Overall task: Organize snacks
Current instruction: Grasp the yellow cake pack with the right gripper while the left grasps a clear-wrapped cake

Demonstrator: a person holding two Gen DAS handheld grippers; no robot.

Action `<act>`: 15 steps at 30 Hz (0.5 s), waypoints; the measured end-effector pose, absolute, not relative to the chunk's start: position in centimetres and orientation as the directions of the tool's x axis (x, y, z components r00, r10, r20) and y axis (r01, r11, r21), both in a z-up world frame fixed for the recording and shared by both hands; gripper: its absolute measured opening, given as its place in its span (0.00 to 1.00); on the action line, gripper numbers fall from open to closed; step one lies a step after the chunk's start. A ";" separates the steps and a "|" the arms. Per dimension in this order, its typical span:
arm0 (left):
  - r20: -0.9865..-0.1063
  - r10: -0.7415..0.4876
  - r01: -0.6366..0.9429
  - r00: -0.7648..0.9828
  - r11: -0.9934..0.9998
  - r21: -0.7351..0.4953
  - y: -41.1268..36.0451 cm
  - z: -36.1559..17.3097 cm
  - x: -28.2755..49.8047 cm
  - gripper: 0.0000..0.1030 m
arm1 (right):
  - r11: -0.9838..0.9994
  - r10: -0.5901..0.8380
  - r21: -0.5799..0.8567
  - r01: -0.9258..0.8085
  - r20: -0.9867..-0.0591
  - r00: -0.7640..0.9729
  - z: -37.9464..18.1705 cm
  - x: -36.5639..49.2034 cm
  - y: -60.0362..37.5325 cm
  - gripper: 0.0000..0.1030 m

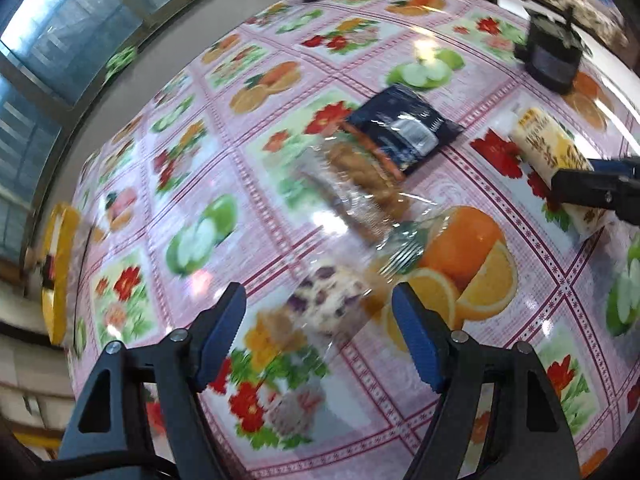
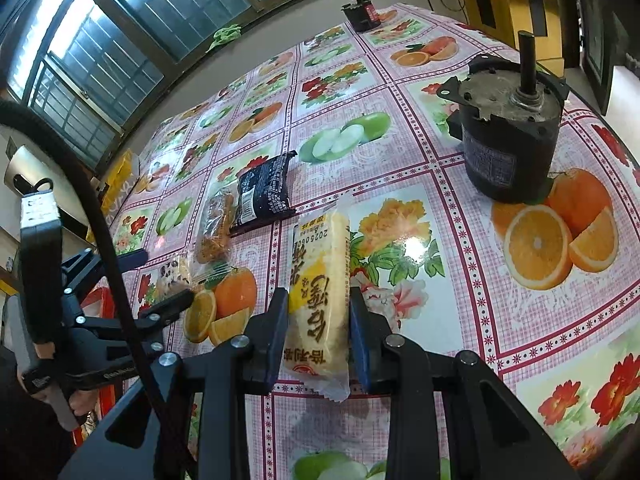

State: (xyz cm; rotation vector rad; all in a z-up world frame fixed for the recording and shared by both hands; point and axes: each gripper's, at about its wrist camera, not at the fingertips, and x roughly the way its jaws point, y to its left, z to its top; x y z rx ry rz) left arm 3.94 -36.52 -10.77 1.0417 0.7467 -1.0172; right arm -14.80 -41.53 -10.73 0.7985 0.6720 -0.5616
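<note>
So the right tool [image 2: 319, 334] is clamped on the yellow-and-white snack packet [image 2: 320, 280], one pad on each long side, with the packet lying flat on the counter [image 2: 440, 184] and running straight out ahead of the fingers; its near end pokes back between the arms.

The left tool [image 1: 320, 320] has nothing in it, and its blue pads [image 1: 224, 332] stand apart with a gap. A clear-wrapped snack with purple bits [image 1: 328, 300] sits on the counter right in that gap, a bit ahead of the tips, and neither pad touches it. That view is smeared, so I can't make out the wrapper edges properly.

Further ahead of the left tool is a clear packet of brown biscuits [image 1: 360, 184], and just beyond that a dark blue packet [image 1: 404, 128], the two overlapping at one corner. From the right tool's side those same packets lie ahead and to the left of the held one, close by, though I can't tell whether they touch it.

A black motor-looking cylinder [image 2: 508, 136] stands upright well off ahead-right of the right tool.
</note>
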 end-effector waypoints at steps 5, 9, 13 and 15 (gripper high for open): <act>-0.907 -0.283 0.945 0.313 0.186 0.268 -36.5 -10.4 3.3 0.45 | 0.572 -0.196 0.463 0.677 -0.724 0.661 -10.8 -14.9 -41.6 0.28; -0.924 -0.245 0.946 0.293 0.215 0.242 -35.0 -10.5 2.6 0.45 | 0.582 -0.194 0.454 0.675 -0.728 0.657 -10.7 -14.6 -41.3 0.28; -0.945 -0.180 0.932 0.272 0.294 0.212 -33.8 -10.5 3.2 0.45 | 0.596 -0.202 0.434 0.676 -0.734 0.649 -10.7 -14.3 -41.1 0.28; -0.935 -0.182 0.917 0.303 0.323 0.235 -33.0 -10.5 3.3 0.41 | 0.603 -0.205 0.424 0.676 -0.736 0.645 -10.7 -14.1 -40.9 0.28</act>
